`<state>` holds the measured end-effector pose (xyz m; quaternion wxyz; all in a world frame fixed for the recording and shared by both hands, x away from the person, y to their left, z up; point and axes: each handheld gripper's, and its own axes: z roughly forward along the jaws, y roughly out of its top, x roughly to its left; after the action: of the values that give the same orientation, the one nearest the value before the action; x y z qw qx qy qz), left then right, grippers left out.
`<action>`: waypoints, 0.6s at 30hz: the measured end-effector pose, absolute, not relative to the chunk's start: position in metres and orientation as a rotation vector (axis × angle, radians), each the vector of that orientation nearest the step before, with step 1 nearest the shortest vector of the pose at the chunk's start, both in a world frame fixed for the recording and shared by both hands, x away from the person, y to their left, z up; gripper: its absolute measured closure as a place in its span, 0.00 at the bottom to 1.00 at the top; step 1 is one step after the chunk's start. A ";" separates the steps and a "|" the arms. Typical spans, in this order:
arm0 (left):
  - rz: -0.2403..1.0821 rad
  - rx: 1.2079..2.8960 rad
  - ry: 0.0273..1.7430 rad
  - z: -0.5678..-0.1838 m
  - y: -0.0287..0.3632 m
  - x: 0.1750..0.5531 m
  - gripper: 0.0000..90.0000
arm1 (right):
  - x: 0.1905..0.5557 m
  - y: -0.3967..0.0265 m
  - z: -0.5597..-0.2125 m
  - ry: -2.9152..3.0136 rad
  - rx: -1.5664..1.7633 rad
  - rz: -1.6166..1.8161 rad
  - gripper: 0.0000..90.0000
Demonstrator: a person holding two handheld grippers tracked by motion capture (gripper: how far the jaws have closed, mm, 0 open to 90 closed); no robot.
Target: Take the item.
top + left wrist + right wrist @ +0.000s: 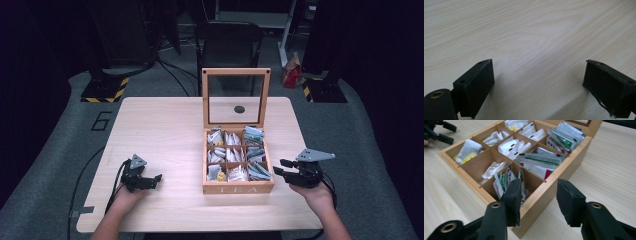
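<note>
A wooden tea box (pixel 238 189) marked TEA stands at the table's middle right, its glass lid (pixel 236 72) propped upright at the back. Its compartments hold several tea sachets (pixel 536 161). My right gripper (pixel 278 167) hovers just right of the box, pointing left at it. In the right gripper view its jaws (pixel 539 192) stand apart above the box's near corner (pixel 564 172), with nothing pressed between the pads. My left gripper (pixel 156 181) rests low over the bare wood left of the box, open (pixel 539 75) and empty. It is also visible as the left gripper (pixel 439 132) beyond the box.
The light wooden table (pixel 165 130) has free room to the left of and behind the box. A dark chair (pixel 229 45) stands behind the far edge. Stands with yellow-black bases (pixel 105 89) sit on the grey floor, and a red bag (pixel 291 72) lies at the back right.
</note>
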<state>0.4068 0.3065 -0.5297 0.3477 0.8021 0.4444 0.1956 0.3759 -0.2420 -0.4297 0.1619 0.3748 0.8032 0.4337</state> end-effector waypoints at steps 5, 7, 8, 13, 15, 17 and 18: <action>0.507 2.079 1.152 -0.530 0.307 0.407 0.10 | 0.381 -0.239 -0.430 2.332 1.046 1.231 0.65; 0.507 2.078 1.153 -0.530 0.306 0.407 0.10 | 0.382 -0.239 -0.430 2.338 1.046 1.229 0.65; 0.506 2.079 1.153 -0.530 0.306 0.407 0.10 | 0.384 -0.237 -0.430 2.349 1.031 1.230 0.66; 0.507 2.078 1.152 -0.530 0.306 0.407 0.10 | 0.387 -0.231 -0.429 2.370 1.002 1.208 0.66; 0.503 2.078 1.155 -0.530 0.306 0.407 0.10 | 0.389 -0.229 -0.429 2.374 0.987 1.216 0.66; 0.508 2.078 1.152 -0.530 0.306 0.407 0.10 | 0.390 -0.228 -0.429 2.377 0.987 1.210 0.67; 0.508 2.078 1.152 -0.530 0.306 0.407 0.10 | 0.390 -0.228 -0.429 2.377 0.987 1.210 0.67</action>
<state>0.4068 0.3065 -0.5298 0.3484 0.8017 0.4445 0.1958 0.3899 -0.2275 -0.4294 0.1485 0.3433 0.8265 0.4207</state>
